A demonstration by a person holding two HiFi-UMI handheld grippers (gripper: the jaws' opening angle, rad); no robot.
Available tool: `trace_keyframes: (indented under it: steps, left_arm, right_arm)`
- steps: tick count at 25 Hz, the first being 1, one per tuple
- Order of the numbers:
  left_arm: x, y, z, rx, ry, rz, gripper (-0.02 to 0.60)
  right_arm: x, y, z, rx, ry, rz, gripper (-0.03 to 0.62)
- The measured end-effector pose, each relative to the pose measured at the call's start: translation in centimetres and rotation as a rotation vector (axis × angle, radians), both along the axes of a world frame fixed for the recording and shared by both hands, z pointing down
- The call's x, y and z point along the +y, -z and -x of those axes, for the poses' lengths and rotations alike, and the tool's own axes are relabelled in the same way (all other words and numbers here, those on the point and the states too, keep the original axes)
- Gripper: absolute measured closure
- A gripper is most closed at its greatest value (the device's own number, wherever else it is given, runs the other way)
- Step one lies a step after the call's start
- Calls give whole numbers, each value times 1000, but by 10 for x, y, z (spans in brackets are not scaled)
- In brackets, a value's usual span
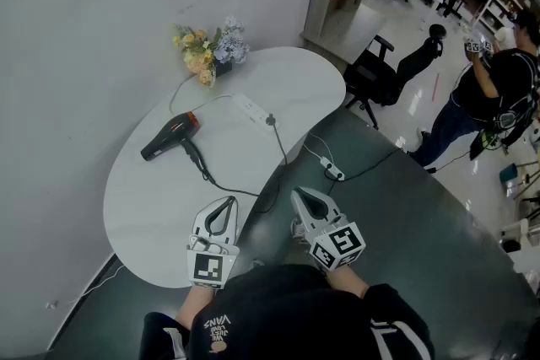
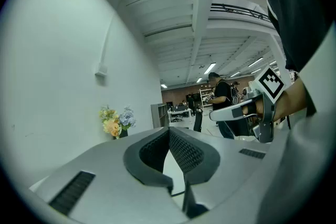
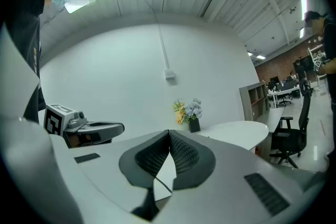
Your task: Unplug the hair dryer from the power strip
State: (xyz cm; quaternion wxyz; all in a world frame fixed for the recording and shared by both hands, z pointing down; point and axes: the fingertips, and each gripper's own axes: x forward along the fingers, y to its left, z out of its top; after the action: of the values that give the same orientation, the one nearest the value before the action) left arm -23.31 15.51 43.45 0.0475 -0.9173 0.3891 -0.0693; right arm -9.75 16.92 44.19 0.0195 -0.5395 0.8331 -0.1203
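White and smooth, the rounded table carries the black hair dryer at far left, its cord running to the white power strip beyond. We hold the left gripper and right gripper level at the near edge. In the left gripper view, ribbed pads are pressed together, empty. The right gripper view shows likewise, and a dark vase holds flowers.

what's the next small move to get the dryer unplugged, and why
Probably reach the right gripper forward toward the plug seated in the power strip, opening on the way. Both it and the left gripper are shut, empty and close to the person, well short of the strip.
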Motion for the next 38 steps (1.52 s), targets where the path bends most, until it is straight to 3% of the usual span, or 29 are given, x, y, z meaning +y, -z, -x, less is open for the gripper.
trace_keyframes:
  steps: [3,10,13,27,38]
  left_arm:
    - [-7,13,-12,31,0,-14,562]
    - [-22,-3,-31,-21,-3,-4,558]
    - [-29,-10,-39,-31,3,24,557]
    - [-75,-26,-79,-69,65,93,474]
    - [-115,-49,-117,-108,151,121,459]
  right_arm:
    - [-6,-2,-5,-19,10,2,549]
    - [-26,-16,-27,4,-20,23,545]
    - [-37,-22,-37,9,-22,46,434]
    - [-89,-35,-79,28,46,91,428]
    - [-140,-52,-117,42,146,112,428]
